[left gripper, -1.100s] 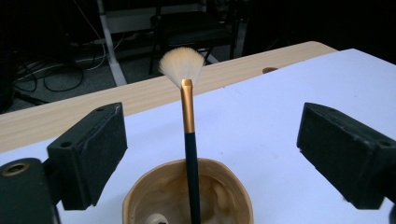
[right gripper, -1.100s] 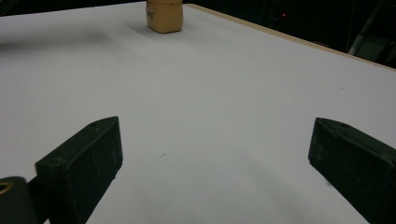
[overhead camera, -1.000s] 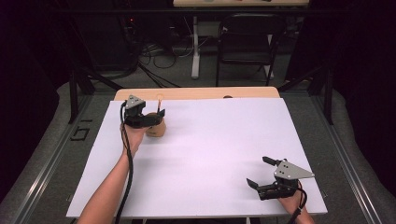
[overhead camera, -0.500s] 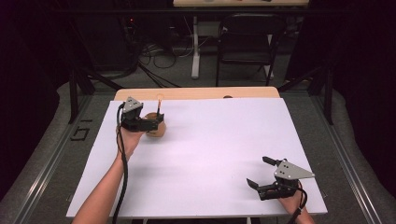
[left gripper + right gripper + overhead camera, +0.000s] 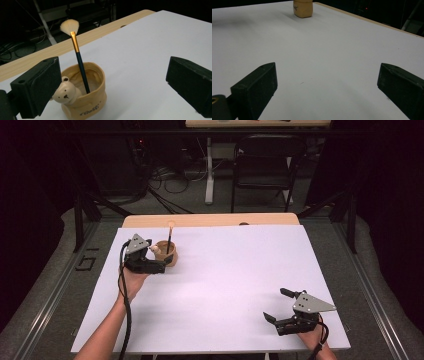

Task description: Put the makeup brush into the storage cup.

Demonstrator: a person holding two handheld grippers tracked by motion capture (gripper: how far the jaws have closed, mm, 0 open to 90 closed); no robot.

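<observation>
On the white table, toward its far left part: a tan cup with a small bear figure on its rim, a brush leaning inside it, bristles up. Just beside the cup, left gripper, jaws spread wide apart and holding nothing, the cup near the left jaw in the left gripper view. Near the front right corner, well apart from the cup: right gripper, jaws likewise spread wide over bare tabletop.
</observation>
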